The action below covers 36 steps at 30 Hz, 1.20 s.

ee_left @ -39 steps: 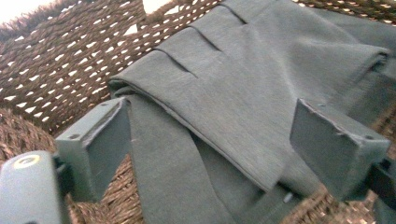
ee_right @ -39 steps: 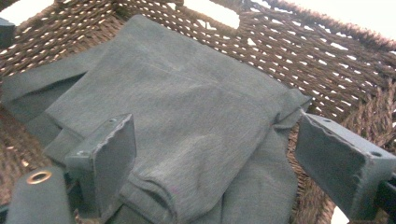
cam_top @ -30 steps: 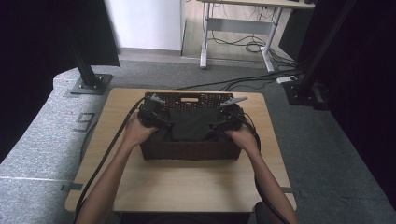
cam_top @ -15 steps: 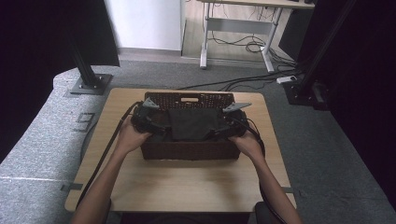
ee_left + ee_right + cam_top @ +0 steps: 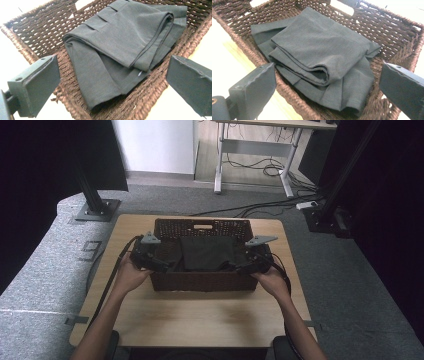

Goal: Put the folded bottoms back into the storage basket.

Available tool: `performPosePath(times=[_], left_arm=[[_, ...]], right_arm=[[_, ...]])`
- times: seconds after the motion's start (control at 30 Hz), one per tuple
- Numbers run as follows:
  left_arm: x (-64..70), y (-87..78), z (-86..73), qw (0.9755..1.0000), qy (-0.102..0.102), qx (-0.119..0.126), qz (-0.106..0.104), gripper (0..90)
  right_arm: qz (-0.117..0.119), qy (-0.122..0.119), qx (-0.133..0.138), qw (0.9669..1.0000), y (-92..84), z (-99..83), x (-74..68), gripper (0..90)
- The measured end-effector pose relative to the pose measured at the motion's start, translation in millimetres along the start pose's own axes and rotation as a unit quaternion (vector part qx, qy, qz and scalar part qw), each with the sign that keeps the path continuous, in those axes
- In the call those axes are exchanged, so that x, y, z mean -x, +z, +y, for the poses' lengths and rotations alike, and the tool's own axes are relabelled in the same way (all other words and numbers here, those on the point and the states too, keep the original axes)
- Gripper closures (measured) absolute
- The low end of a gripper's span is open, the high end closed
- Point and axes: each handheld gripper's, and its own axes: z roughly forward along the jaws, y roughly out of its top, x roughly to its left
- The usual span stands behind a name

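A dark brown wicker basket (image 5: pixel 202 282) stands on the wooden table, with a folded dark grey cloth (image 5: pixel 206 252) lying inside it. The left gripper view looks down on the cloth (image 5: pixel 120 50) and the woven basket wall (image 5: pixel 37 30); the right gripper view has the same cloth (image 5: pixel 322 55) and the basket rim (image 5: pixel 294 100). My left gripper (image 5: pixel 159 262) hovers at the basket's left end, open, nothing between its jaws. At the basket's right end my right gripper (image 5: pixel 241 266) is open too, holding nothing.
The light wooden table (image 5: pixel 200 320) has bare room in front of the basket. Black cables (image 5: pixel 107 280) trail from the grippers. Black stand bases (image 5: pixel 97 210) and a desk frame (image 5: pixel 250 155) stand on the grey floor beyond the table.
Both grippers have drawn apart and back, from over the cloth in the basket's middle out to its left and right ends. The cloth now lies free in the basket.
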Motion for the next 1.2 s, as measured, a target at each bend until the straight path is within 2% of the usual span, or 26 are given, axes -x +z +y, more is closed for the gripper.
performPosePath(times=[0.37,0.8,0.97,1.2], left_arm=[[2.8,-13.2,-16.5,1.0000,0.004,0.004,0.003,0.0],[1.9,-30.0,-44.1,0.9999,-0.008,0.011,0.005,0.0],[3.9,-32.4,-55.6,0.9998,-0.011,0.013,0.005,0.0],[4.8,-28.3,-74.5,0.9998,-0.017,0.012,0.006,0.0]], right_arm=[[-0.003,0.003,0.006,1.0000,-13.5,-15.1,0.8,1.3],[-0.018,0.009,0.013,0.9997,-34.6,-41.8,6.0,2.2],[-0.030,0.010,0.010,0.9995,-41.2,-54.8,7.1,0.8],[-0.034,0.031,0.001,0.9989,-40.2,-76.2,11.2,0.0]])
